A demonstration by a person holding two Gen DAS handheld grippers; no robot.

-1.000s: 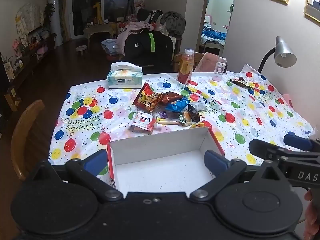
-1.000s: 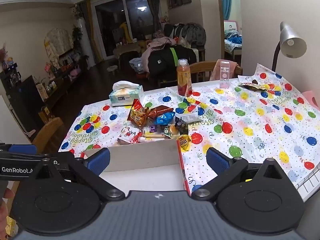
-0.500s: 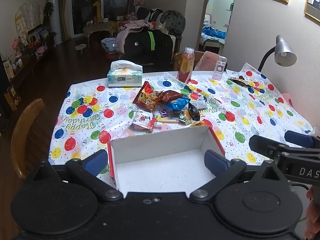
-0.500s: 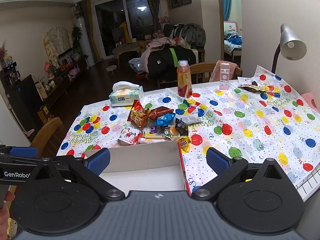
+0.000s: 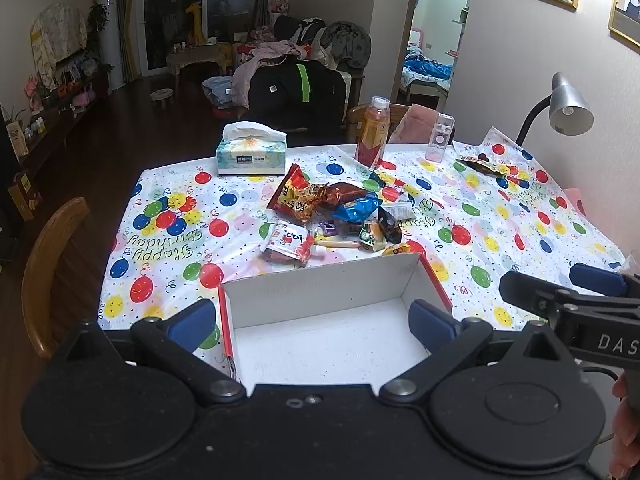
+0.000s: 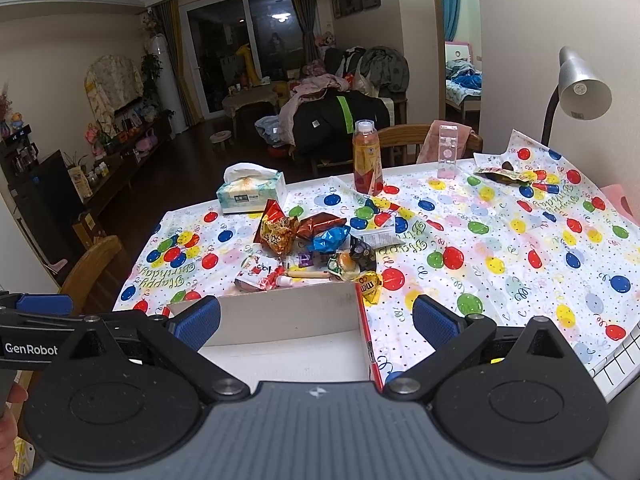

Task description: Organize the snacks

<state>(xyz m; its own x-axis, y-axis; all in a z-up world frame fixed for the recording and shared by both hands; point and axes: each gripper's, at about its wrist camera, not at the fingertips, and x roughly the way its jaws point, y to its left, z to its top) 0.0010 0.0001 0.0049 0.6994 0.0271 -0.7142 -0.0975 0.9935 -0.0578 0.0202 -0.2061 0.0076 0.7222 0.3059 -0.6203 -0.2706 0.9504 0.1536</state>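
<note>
Your snacks (image 5: 332, 216) sit in a loose heap in the middle of the table (image 5: 520, 216), just beyond the far wall of the empty white box (image 5: 320, 300), and that heap is where trouble is likely. The packets overlap: the red bag (image 5: 294, 196), the brown wrapper (image 5: 346, 194) and the blue wrapper (image 5: 356, 210) lie against one another, so if you pinch one you may drag its neighbours along or scatter them. The thin sausage stick (image 5: 338, 244) lies flat on the slick balloon-print cloth (image 5: 168, 216) and could slide away from your pads, or you could catch a fold of cloth and pull everything with it. The small yellow packet (image 6: 370, 282) leans right at the box's far right corner; if you nudge the box forward it may be crushed or pushed off. The bottle (image 5: 374, 132) stands upright behind the heap, so an overreach could tip it

Your left tool (image 5: 312, 320) is spread wide and holds nothing, hovering low over the near part of the box and pointing forward at the heap. Your right tool (image 6: 316, 322) is likewise spread and empty, level with it and just to its right, straddling the box's red right edge. Neither touches anything, and a bit of your hand (image 5: 626, 400) shows at the handle
</note>
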